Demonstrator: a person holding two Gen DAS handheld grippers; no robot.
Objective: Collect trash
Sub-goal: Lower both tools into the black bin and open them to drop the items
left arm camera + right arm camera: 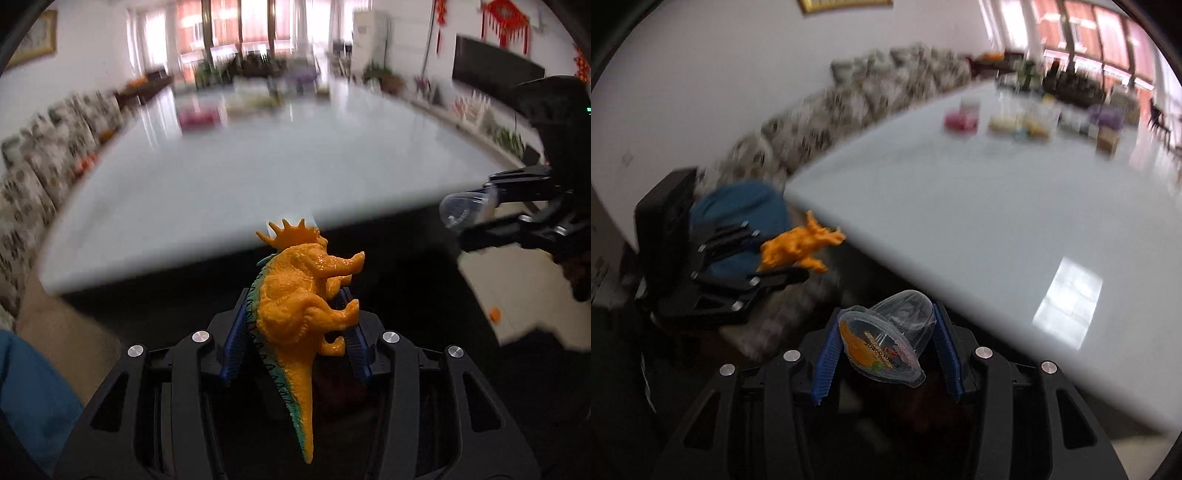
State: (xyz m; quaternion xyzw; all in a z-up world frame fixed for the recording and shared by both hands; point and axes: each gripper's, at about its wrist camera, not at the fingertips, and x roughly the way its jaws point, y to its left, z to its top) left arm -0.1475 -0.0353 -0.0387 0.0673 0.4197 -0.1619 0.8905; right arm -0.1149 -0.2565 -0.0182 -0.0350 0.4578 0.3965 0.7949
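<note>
- Two tools in view, each loaded with one item.
- Left tool (295, 317): clenched on one orange toy dinosaur (295, 295), tail hanging down between the blue pads (236, 332), head toward the worktop (258, 177).
- Right tool (884, 332): clenched on one clear plastic cup (890, 336), printed lid partly on, lying tilted between the pads.
- Both held just off the white worktop's near edge.
- Several blurred items at the worktop's far end, count unclear.
- One patterned sofa (857, 96) beside the worktop.
</note>
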